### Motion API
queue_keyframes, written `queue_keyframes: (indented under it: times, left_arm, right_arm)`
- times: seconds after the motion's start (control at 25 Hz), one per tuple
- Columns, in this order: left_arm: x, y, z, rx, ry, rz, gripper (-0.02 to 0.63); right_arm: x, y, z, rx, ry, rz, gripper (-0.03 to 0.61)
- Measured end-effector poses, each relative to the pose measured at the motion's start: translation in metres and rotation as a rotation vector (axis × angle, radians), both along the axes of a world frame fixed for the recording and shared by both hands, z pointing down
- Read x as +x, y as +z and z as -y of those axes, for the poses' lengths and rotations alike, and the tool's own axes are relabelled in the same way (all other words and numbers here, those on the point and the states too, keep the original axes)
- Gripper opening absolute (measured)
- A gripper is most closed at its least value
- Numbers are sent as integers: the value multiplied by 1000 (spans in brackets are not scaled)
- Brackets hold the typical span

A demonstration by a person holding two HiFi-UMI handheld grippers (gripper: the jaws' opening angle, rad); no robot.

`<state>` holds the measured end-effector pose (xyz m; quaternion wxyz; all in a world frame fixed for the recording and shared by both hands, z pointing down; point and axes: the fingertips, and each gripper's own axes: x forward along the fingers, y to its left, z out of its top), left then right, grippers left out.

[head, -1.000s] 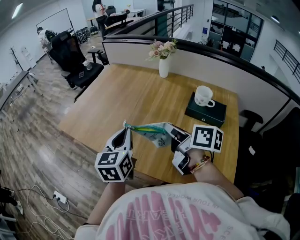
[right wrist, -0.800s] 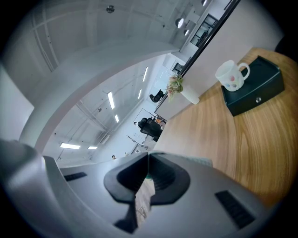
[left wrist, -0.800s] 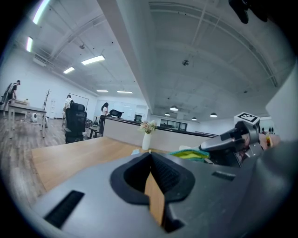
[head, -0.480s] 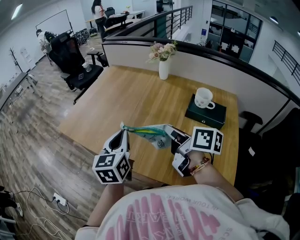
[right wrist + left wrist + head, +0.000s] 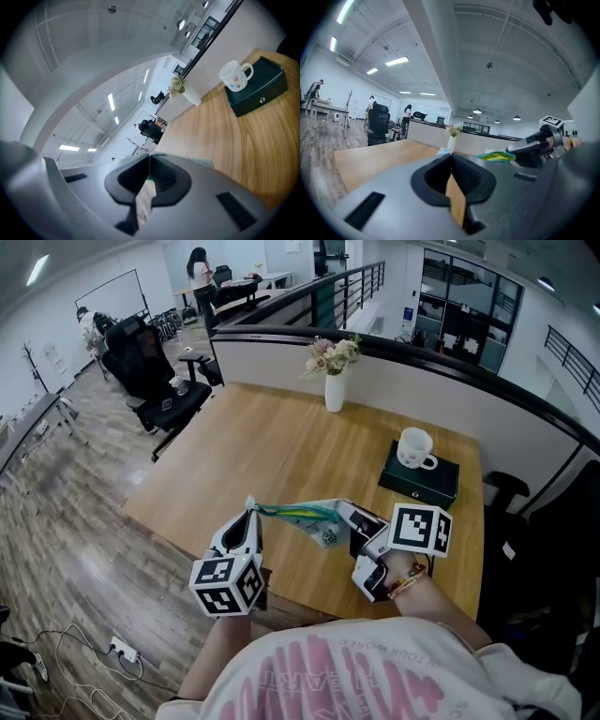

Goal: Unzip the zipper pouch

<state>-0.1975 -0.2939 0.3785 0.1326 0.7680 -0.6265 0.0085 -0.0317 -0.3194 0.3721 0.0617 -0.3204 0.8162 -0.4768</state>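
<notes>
Holds pouch [image 5: 309,515] in air above near edge of table [image 5: 281,446], stretched between both grippers. Clamps left gripper [image 5: 251,513] tight on its left tip, right gripper [image 5: 349,519] tight on the opposite end.

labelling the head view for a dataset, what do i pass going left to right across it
office chair → left gripper → zipper pouch → mug on the dark box
</notes>
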Motion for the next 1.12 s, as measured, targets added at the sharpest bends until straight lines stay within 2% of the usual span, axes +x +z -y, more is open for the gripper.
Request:
queue_keyframes:
  times: [0.24,0.4,0.48,0.64,0.68,0.8,1.0,1.12]
  left_arm:
    - [-10,10,0,-17,29,-14,6]
    - [-9,19,-4,-49,97,-97,8]
    - [-10,23,-9,-58,113,-115,12]
    - [-18,31,-16,-81,103,-85,32]
    - [-24,35,-18,-92,85,-80,3]
    - [-31,42,-25,-115,80,-118,3]
    - [-4,27,-28,-81,164,-193,3]
    - [8,20,-33,-60,182,-241,3]
  right_arm:
    - [-8,2,-2,-2,17,8,6]
    - [-7,0,-9,8,67,54,6]
    - [-7,1,-14,16,89,60,6]
    - [-6,3,-21,29,125,50,6]
    - [-3,4,-23,29,140,48,6]
    - [18,8,-25,25,198,53,6]
    - [63,8,-19,75,324,12,7]
    - [90,8,-23,102,392,14,8]
